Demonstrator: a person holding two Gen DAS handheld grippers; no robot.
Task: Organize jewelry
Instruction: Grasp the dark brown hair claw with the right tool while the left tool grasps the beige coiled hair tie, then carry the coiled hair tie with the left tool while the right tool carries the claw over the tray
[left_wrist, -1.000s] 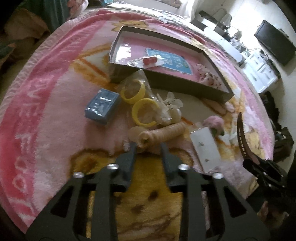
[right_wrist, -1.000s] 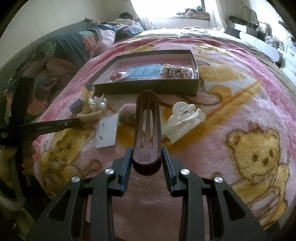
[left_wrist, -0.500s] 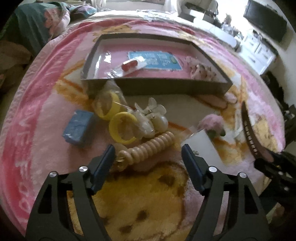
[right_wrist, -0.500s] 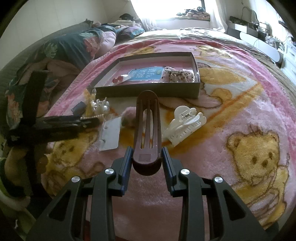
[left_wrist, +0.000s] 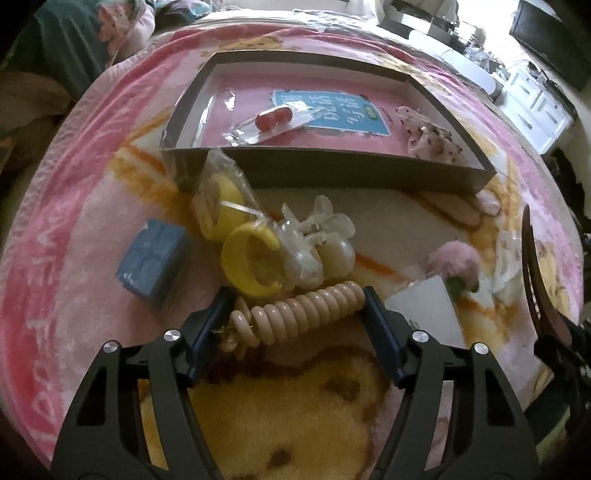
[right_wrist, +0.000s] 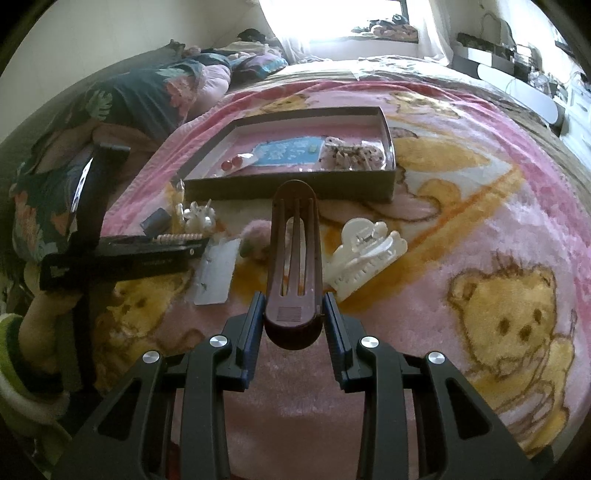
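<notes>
Three things lie in the box (left_wrist: 332, 173) so far: a bag with red beads (left_wrist: 274, 119), a blue card (left_wrist: 328, 110) and a speckled clip (left_wrist: 432, 142) in its right corner. Most of the jewelry is not yet sorted, so the task looks under halfway.

On the blanket (left_wrist: 74, 221) in front of the box sit two yellow rings (left_wrist: 251, 266) in clear wrap, a clear clip (left_wrist: 325, 236), a blue case (left_wrist: 151, 264), a spiral tie (left_wrist: 303, 310), a white card (left_wrist: 424, 314), a pink pompom (left_wrist: 456, 264) and a white claw clip (right_wrist: 365, 254).

The left gripper (left_wrist: 295, 317) is low over the blanket with its fingers (left_wrist: 212, 325) spread wide, one at each end of the spiral tie. Whether the tips touch it cannot be told; they have not closed on it. It is probably the next item to go into the box.

The right gripper (right_wrist: 293, 321) has its fingers (right_wrist: 253, 332) clamped on the base of a brown comb (right_wrist: 293, 254), which points forward above the blanket, toward the box's near wall. The comb remains outside the box.
</notes>
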